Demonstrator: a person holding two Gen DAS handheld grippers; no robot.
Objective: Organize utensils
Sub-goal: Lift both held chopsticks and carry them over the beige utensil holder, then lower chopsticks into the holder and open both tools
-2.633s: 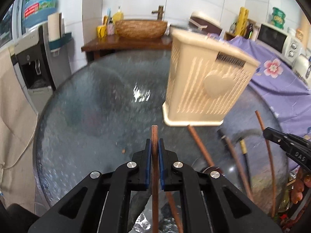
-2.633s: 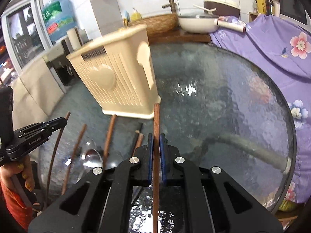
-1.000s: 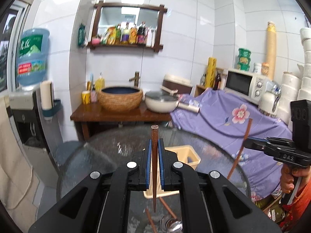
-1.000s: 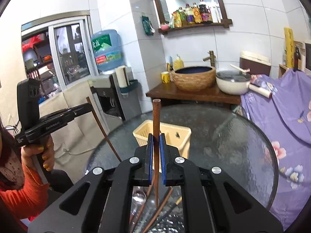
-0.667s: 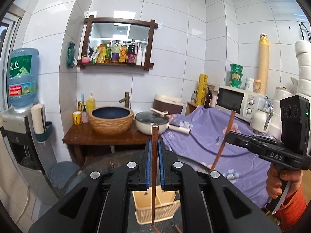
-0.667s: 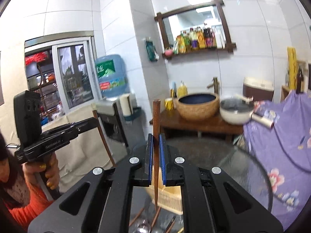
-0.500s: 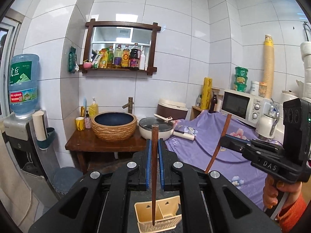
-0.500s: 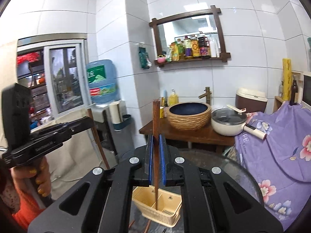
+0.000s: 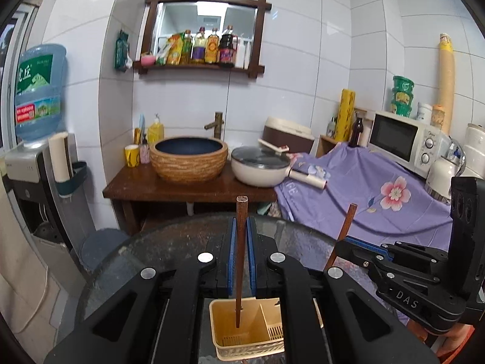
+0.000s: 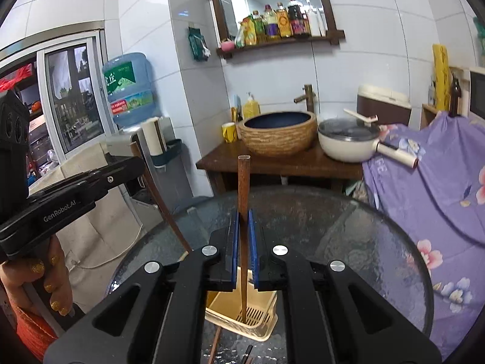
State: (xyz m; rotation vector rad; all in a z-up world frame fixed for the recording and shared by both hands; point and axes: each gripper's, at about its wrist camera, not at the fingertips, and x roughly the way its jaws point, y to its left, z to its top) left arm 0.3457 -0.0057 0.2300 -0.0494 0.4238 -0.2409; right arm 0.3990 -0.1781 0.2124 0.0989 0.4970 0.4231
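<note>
My left gripper [image 9: 239, 233] is shut on a brown wooden chopstick [image 9: 241, 261] held upright, its lower tip inside the left compartment of the beige slotted utensil holder [image 9: 224, 338] far below. My right gripper [image 10: 243, 227] is shut on a second wooden chopstick [image 10: 243, 242], its lower tip down in the holder [image 10: 266, 323] over the grated floor. Each gripper shows in the other's view: the right one [image 9: 348, 250] with its chopstick [image 9: 344, 230], the left one [image 10: 136, 163] with its chopstick [image 10: 157, 194].
The holder stands on a round dark glass table [image 10: 363, 242]. More utensils [image 10: 215, 345] lie on the glass near the holder. Behind are a wooden stand with a basin [image 9: 188, 159], a pan [image 9: 259, 166], and a purple flowered cloth [image 9: 379, 194].
Both grippers rose from the table with their chopsticks, turned them upright, and now lower the tips into the holder. Since half a second ago both have come down closer.
</note>
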